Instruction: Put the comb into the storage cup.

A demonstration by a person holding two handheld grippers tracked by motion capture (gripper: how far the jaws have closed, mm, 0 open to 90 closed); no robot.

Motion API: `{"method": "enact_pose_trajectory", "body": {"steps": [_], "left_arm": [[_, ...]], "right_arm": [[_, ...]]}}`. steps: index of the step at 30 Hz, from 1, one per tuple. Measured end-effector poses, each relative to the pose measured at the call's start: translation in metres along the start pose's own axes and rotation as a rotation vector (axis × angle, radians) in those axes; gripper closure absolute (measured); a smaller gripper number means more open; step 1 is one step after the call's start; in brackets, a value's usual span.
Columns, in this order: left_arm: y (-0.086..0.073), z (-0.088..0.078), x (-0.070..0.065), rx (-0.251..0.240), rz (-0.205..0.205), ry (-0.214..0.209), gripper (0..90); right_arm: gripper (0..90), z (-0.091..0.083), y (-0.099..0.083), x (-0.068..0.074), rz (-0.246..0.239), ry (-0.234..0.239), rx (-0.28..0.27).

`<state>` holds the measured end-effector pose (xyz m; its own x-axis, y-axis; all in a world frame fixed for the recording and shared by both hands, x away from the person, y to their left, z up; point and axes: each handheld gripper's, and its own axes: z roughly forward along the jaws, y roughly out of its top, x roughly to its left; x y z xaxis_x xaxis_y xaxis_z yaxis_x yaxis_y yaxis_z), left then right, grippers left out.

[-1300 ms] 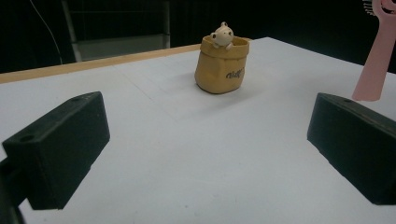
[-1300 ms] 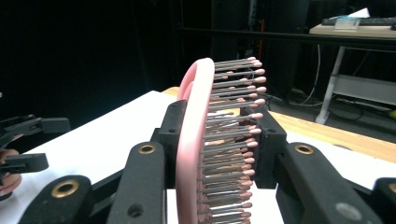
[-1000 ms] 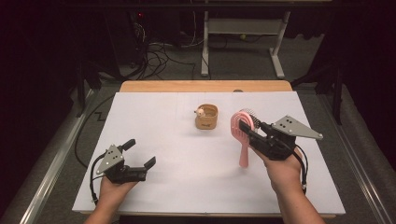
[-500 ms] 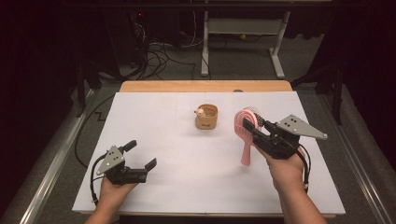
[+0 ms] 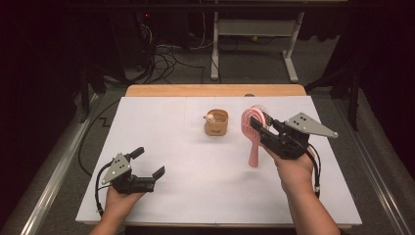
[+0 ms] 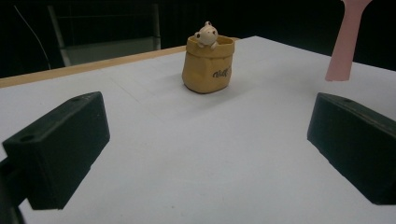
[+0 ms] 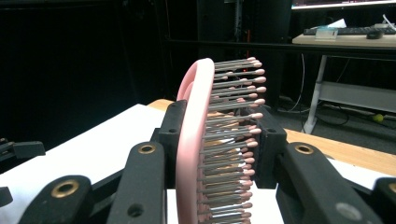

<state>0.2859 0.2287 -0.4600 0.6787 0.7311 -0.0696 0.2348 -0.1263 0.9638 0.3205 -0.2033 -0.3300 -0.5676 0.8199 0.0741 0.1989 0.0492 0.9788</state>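
Tan sack-shaped pot [image 5: 217, 123] is standing mid-surface [image 5: 195, 166], obstructing nothing. We are clamping the pink hairbrush [image 5: 254, 137] upright between our right gripper [image 5: 262, 133] fingers; left gripper [image 5: 148, 162] fingers are lying released.

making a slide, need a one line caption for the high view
Right gripper holds a pink hairbrush upright beside a small sack-shaped pot; left gripper rests open.

Each gripper, left gripper [image 5: 148, 164] and right gripper [image 5: 260, 128], is built from black blocky jaws, brass-coloured screw bushings, a grey three-cornered plate and a black trailing cable.
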Motion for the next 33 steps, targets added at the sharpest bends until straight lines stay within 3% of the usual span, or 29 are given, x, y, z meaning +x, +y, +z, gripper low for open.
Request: {"method": "enact_pose_trajectory", "body": {"steps": [22,33], "left_arm": [[0.000,0.000,-0.002,-0.001,0.011,-0.009,0.0],[0.000,0.000,-0.003,-0.008,0.019,-0.012,0.0]], "right_arm": [[65.2,0.032,0.022,0.010,-0.020,0.007,-0.032],[65.1,0.045,0.027,0.010,-0.006,0.005,-0.065]]}}
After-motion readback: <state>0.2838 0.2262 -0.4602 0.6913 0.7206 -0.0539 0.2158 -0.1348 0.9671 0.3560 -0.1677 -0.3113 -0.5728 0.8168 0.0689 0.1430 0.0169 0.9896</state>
